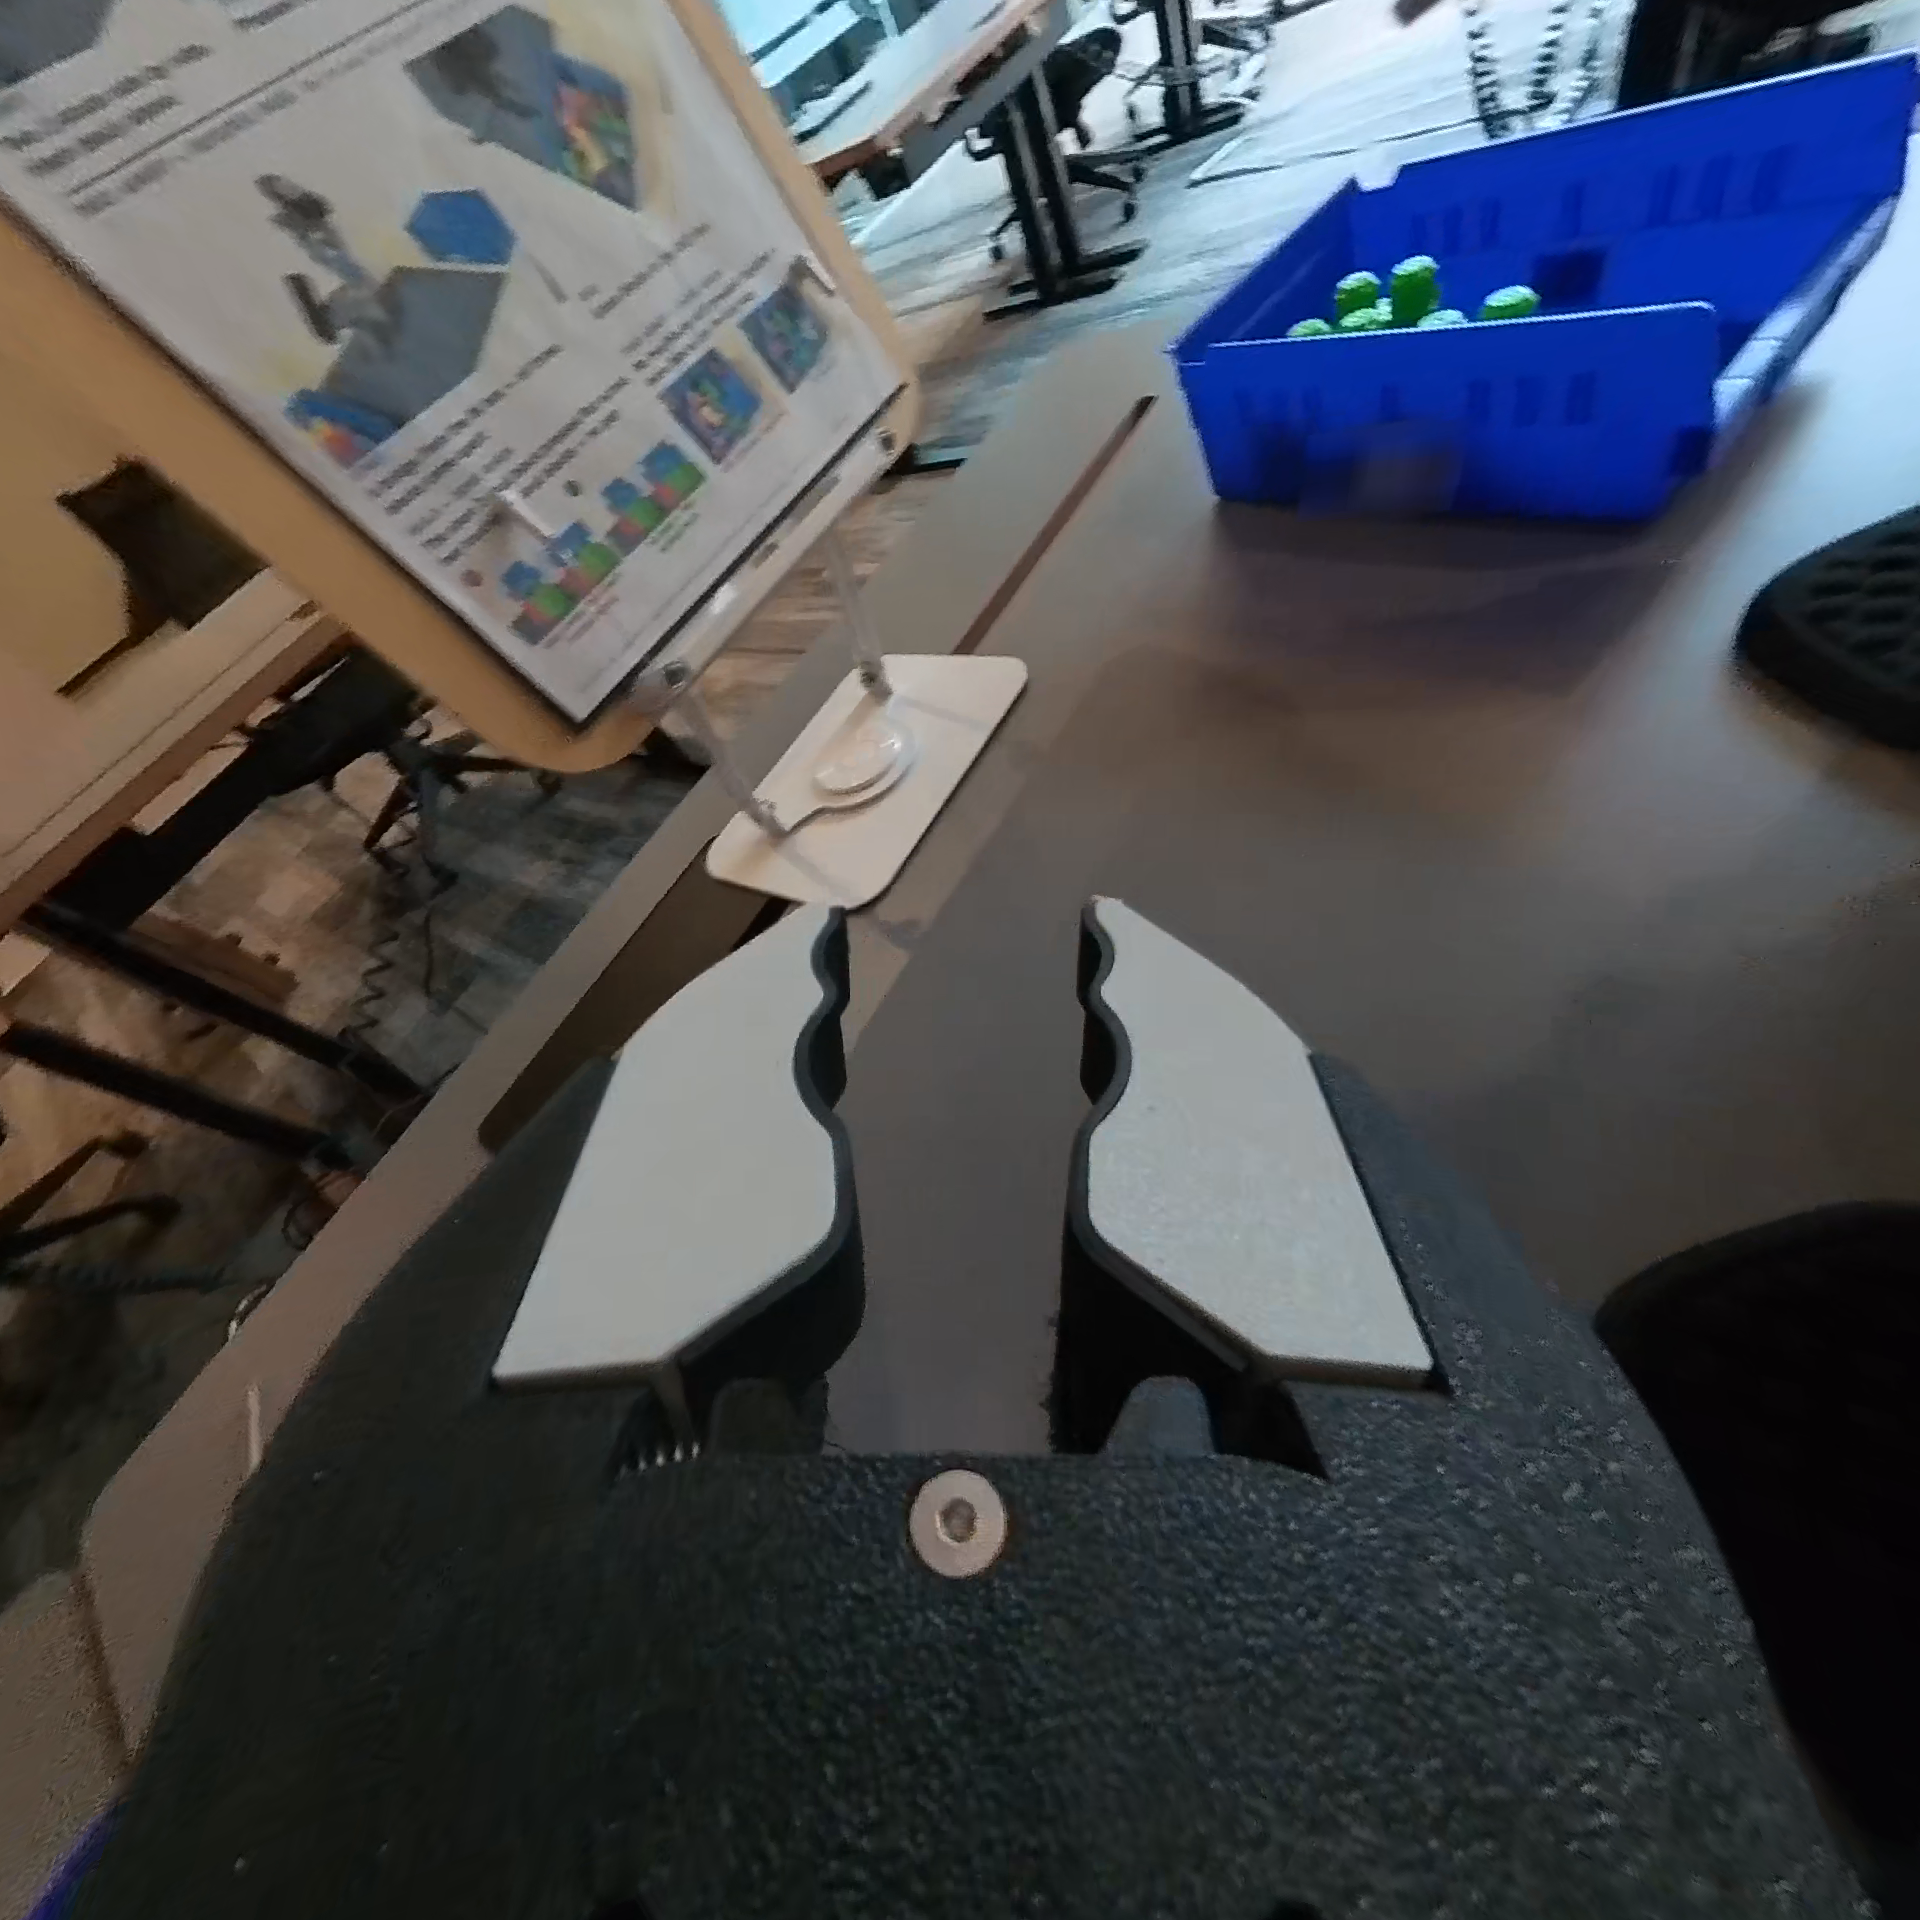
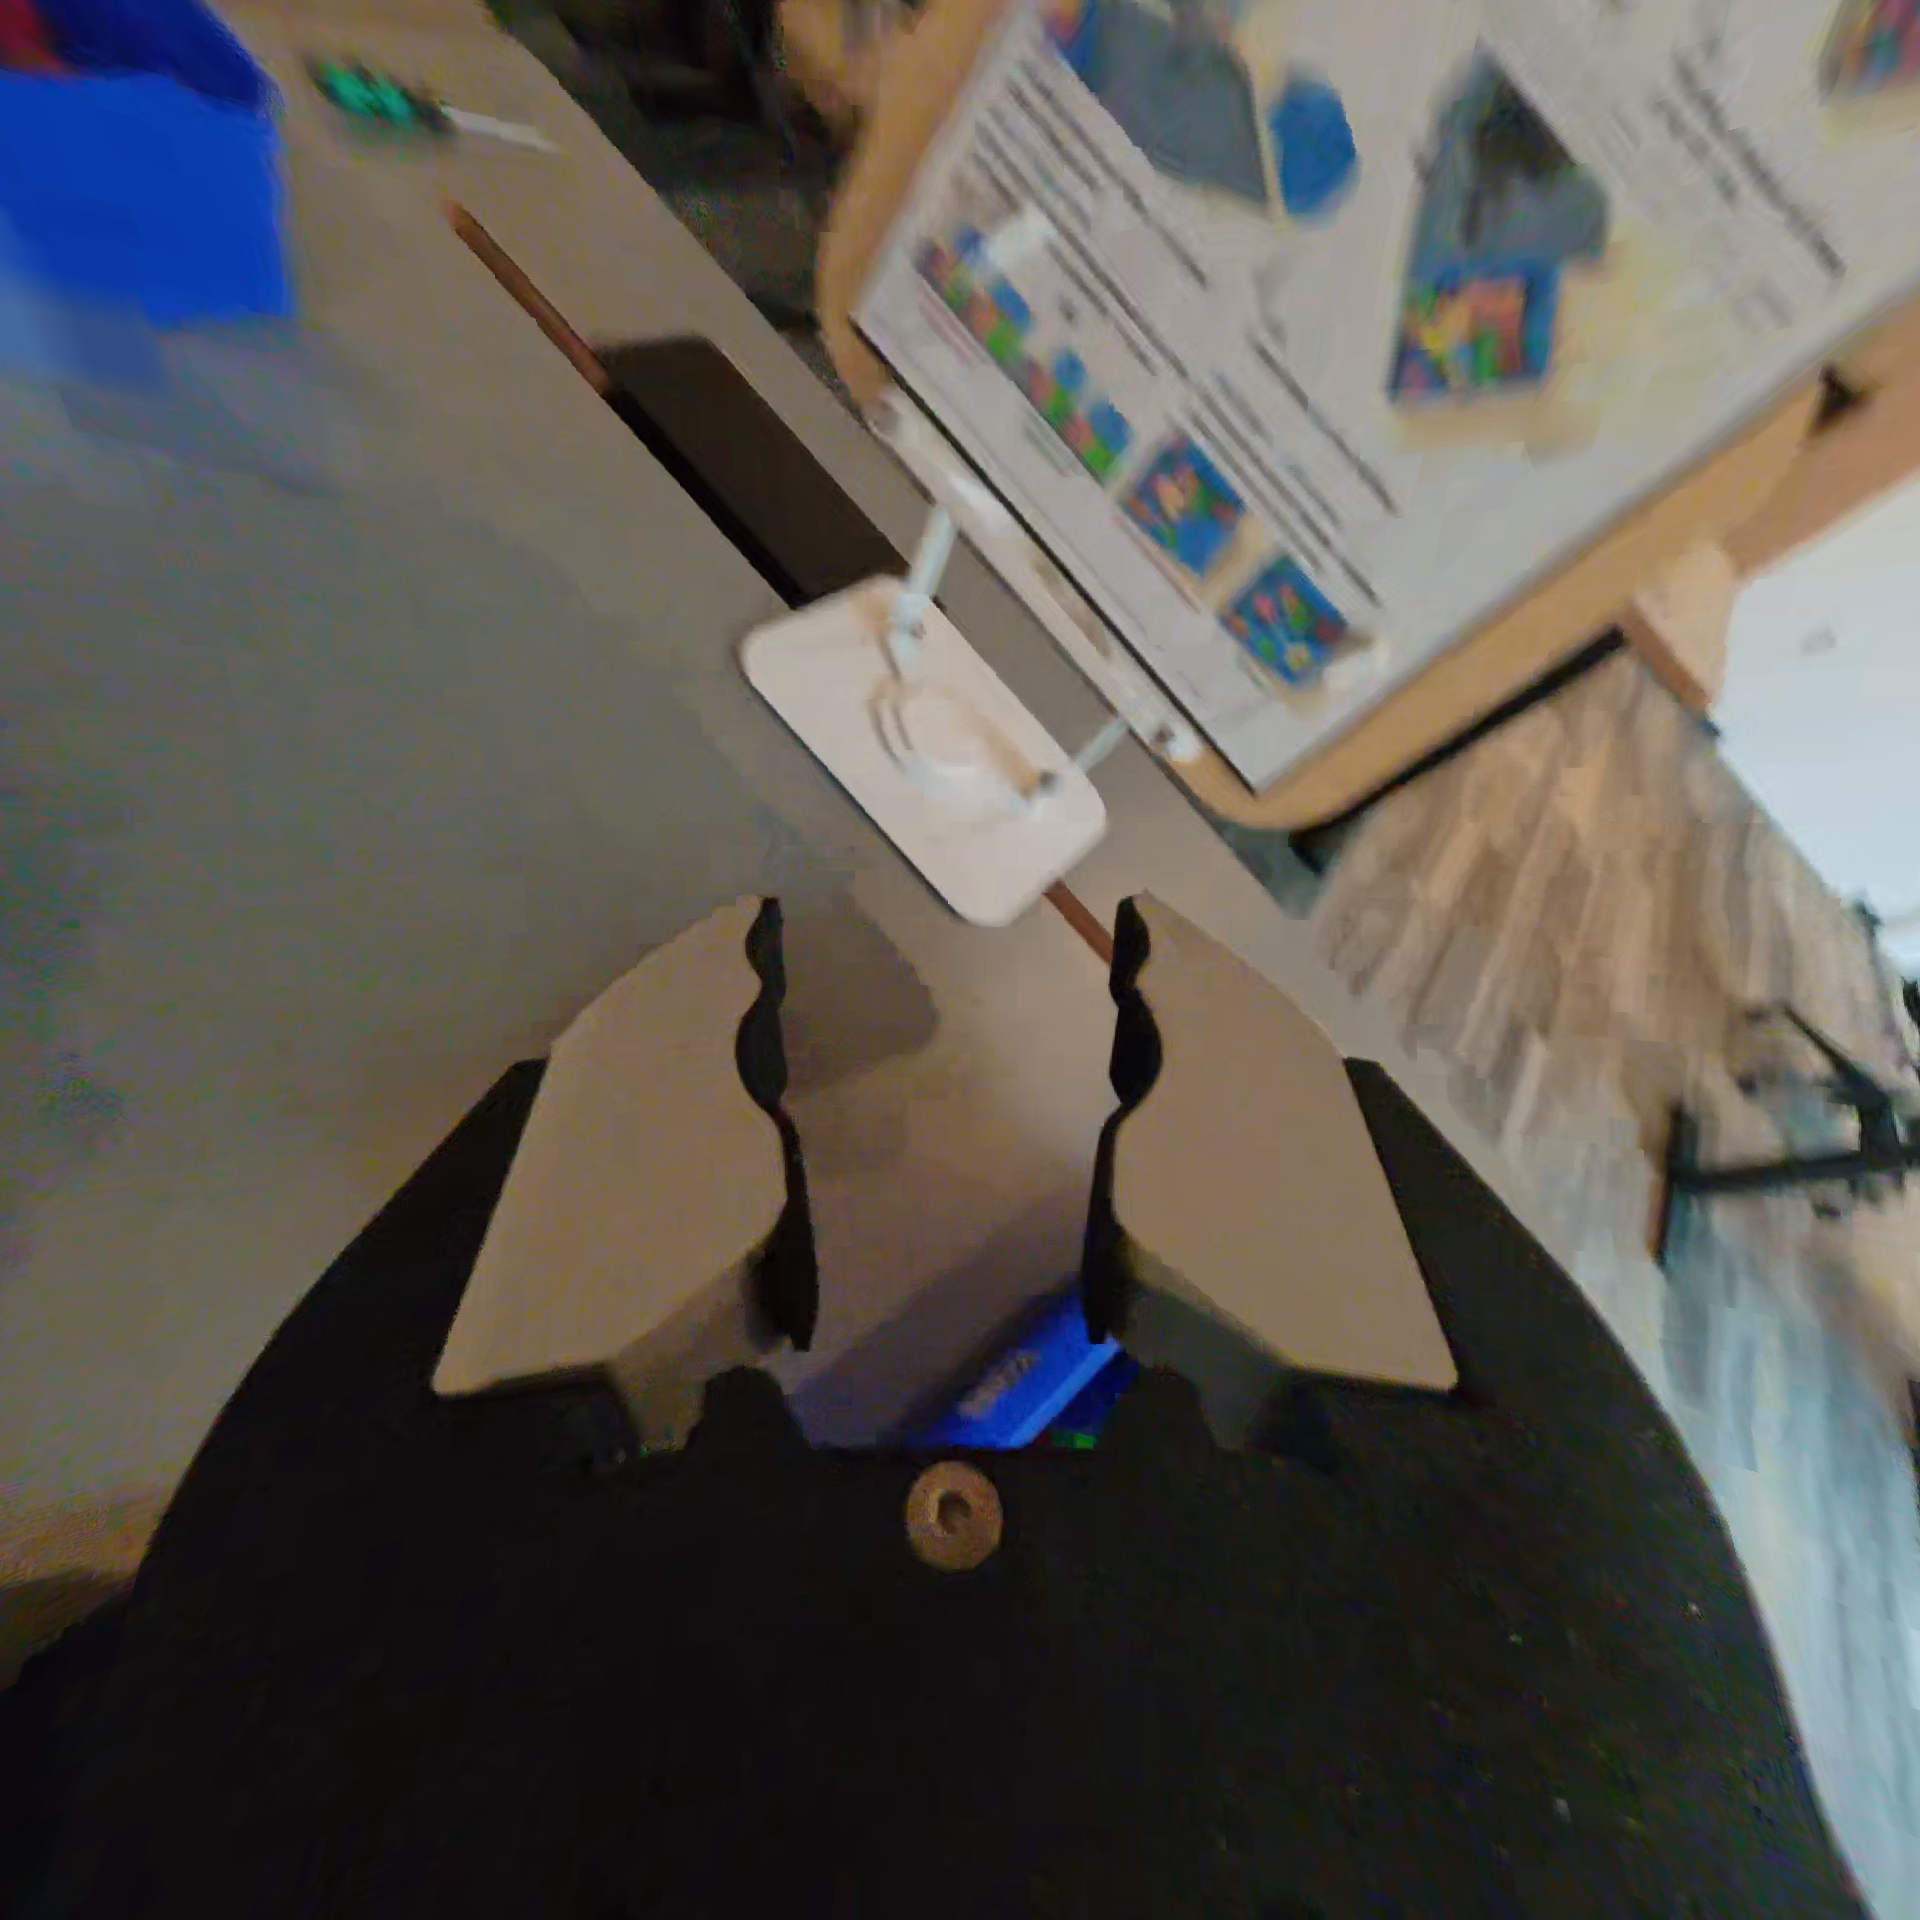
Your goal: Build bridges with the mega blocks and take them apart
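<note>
My left gripper (image 1: 961,925) is open and empty above the dark table (image 1: 1299,831). Green blocks (image 1: 1403,301) lie in a blue bin (image 1: 1455,416) at the far right of the left wrist view. My right gripper (image 2: 940,920) is open, with nothing between its fingertips. A blue block (image 2: 1023,1392) lies on the table close under the base of the right gripper's fingers, with a bit of green beside it. The right wrist view is blurred. The blue bin also shows at the top left of the right wrist view (image 2: 135,197).
An instruction sheet on a clear stand (image 1: 436,343) rises from a white base plate (image 1: 873,779) near the table's left edge; it also shows in the right wrist view (image 2: 1299,343). A black mesh object (image 1: 1839,644) lies at the right. Office desks and chairs stand beyond. The gap from one gripper's tips to the other's is roughly 30 cm.
</note>
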